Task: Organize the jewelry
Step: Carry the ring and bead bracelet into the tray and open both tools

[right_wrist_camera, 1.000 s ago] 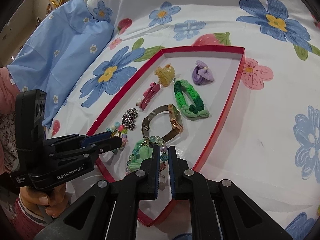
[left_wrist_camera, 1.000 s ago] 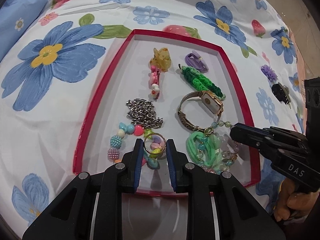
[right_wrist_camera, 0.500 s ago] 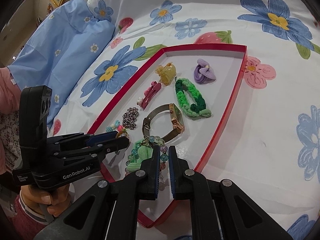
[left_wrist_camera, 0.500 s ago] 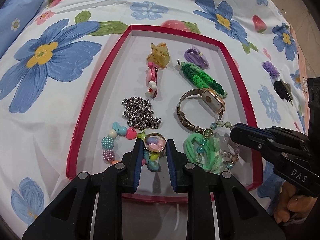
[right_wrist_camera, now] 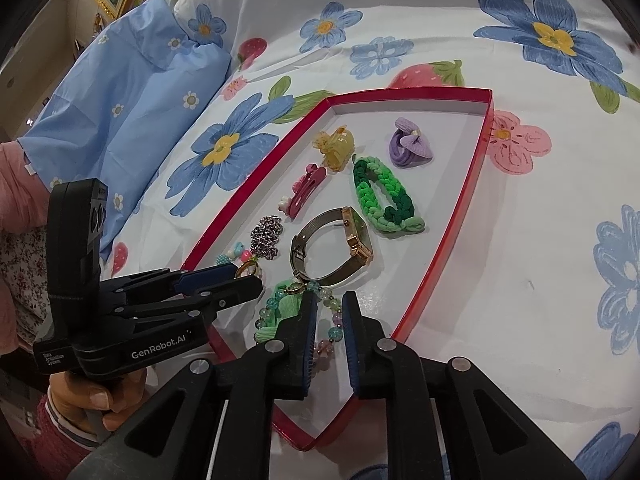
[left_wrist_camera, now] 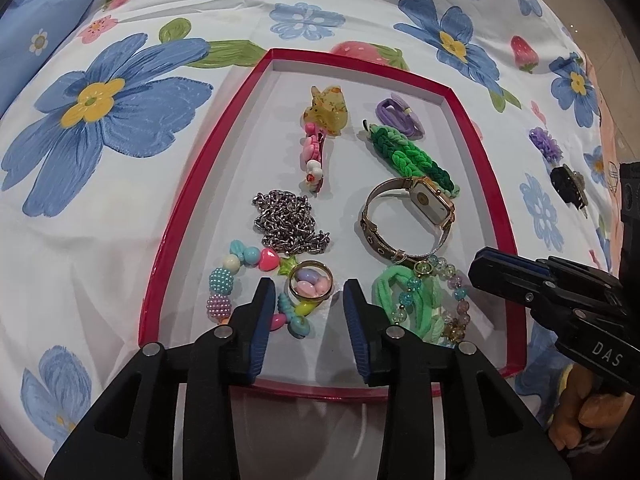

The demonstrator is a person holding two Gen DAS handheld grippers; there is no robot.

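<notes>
The ring (left_wrist_camera: 310, 287) lies in the tray (left_wrist_camera: 498, 208), left of the watch (left_wrist_camera: 412, 216).

Gold ring (left_wrist_camera: 310, 286) between parted jaws

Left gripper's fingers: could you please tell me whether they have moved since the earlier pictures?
Yes. The left gripper's jaws have just been opening: both fingers spread away from the gold ring, which lies untouched between them.

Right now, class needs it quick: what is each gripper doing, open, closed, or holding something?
Left gripper: open, jaws just widened; the ring lies between them, not gripped.
Right gripper: open a little, just widened, over the bead bracelet; holding nothing.
</notes>
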